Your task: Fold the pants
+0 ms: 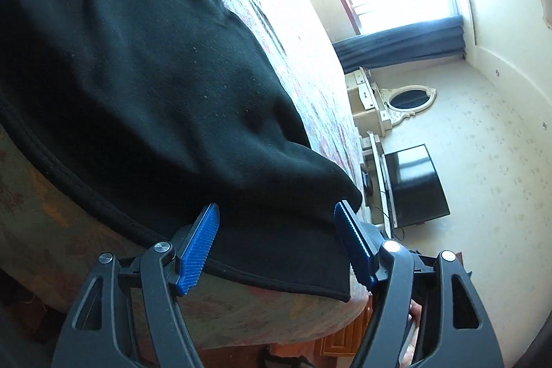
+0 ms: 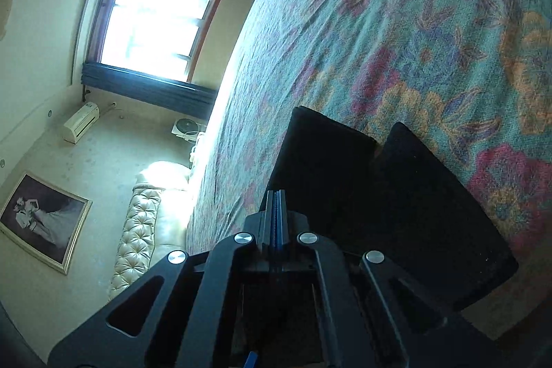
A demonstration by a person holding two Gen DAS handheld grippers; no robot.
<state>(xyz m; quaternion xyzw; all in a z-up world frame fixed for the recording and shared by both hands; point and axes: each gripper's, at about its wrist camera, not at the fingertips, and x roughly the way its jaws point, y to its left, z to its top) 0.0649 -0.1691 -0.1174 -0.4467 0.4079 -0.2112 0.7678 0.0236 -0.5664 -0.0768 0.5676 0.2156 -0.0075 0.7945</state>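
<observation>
Mid-fold: black pants (image 1: 145, 85) lie on the floral bedspread (image 2: 396, 33), left gripper (image 1: 276, 244) jaws wide around the pants' edge without pinching, right gripper (image 2: 277, 206) jaws closed over the leg ends, whether pinching cloth unclear; next, left must pinch.

Pants (image 1: 138, 75): black, soft knit fabric, spread over a floral bedspread. Left wrist view: cloth fills the upper left and centre of the frame, gently rumpled, with a stitched seam curving along its left edge and a hemmed corner hanging at lower centre. Right wrist view: two dark leg ends (image 2: 396, 181) lie side by side at centre and lower right, a narrow gap between them, cuffs pointing toward upper frame. Fabric flat, no sharp creases visible.
</observation>
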